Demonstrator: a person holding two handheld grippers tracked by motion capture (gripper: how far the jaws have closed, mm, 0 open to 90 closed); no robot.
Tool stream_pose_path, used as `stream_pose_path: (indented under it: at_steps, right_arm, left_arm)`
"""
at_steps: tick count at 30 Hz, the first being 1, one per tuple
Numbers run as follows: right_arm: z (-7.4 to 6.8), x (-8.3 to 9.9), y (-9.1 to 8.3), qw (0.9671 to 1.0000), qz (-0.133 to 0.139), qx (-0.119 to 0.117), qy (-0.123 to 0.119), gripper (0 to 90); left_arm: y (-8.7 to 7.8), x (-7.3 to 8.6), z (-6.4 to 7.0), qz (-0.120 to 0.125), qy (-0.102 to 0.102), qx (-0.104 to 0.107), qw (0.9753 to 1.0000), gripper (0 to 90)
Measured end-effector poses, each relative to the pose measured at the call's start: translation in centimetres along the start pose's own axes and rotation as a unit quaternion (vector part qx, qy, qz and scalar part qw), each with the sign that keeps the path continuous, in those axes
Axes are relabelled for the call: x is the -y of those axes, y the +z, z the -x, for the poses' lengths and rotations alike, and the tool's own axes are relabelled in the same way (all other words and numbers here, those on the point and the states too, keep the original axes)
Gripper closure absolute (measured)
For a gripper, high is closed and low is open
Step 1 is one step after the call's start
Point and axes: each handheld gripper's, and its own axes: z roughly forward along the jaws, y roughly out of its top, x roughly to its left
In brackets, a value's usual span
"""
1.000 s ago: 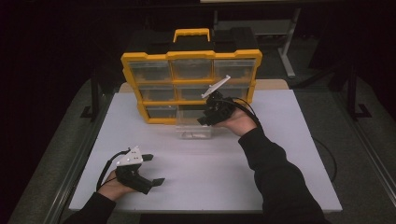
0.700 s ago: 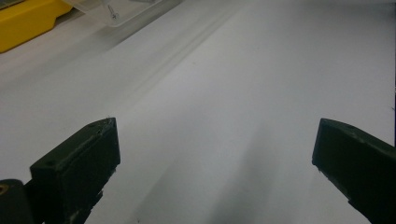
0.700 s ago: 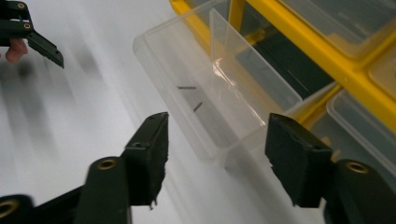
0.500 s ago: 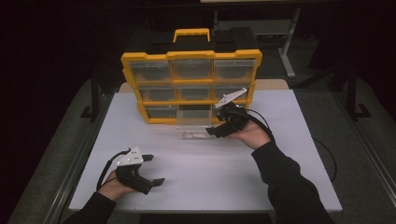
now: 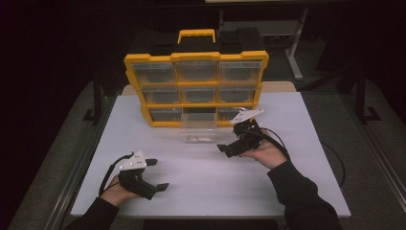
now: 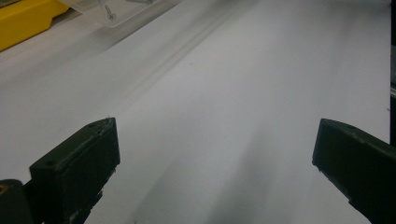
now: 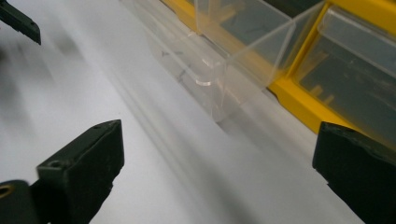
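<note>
Right gripper point(image 5: 233, 141), jaws apart and empty, has drawn back from the clear plastic drawer point(image 5: 200, 129), left pulled out of the yellow organiser point(image 5: 196, 57)'s bottom row; left gripper point(image 5: 158, 174) rests spread.

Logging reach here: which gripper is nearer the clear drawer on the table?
Right. The right gripper sits just right of the clear drawer; the left gripper lies well back, toward the table's near-left edge.

A drawer point(image 5: 199, 128) lies on the table point(image 5: 201, 191) before the organizer point(image 5: 196, 86).
</note>
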Motion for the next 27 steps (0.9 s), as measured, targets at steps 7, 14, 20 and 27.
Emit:
stream_pose_path:
  at_steps: [7, 14, 20, 27]
  right_arm:
    - [-0.4, 2.1, -0.2, 0.9999, 0.007, 0.011, 0.003, 0.0]
    - [-0.8, 4.4, -1.2, 0.9996, 0.023, 0.015, 0.01, 0.0]
    - [-1.0, 6.9, -2.0, 0.9994, 0.027, 0.016, 0.015, 0.0]
    - [-1.0, 9.3, -3.0, 0.9987, 0.041, 0.019, 0.025, 0.0]
  left_arm:
    - [0.0, 0.0, 0.0, 0.0, 0.002, -0.001, 1.0, 0.3]
    - [-0.1, 0.0, 0.1, 0.001, 0.003, -0.001, 1.0, 0.3]
    - [-0.1, 0.0, 0.1, 0.001, 0.003, -0.001, 1.0, 0.3]
    - [-0.1, 0.0, 0.0, 0.001, 0.004, -0.001, 1.0, 0.3]
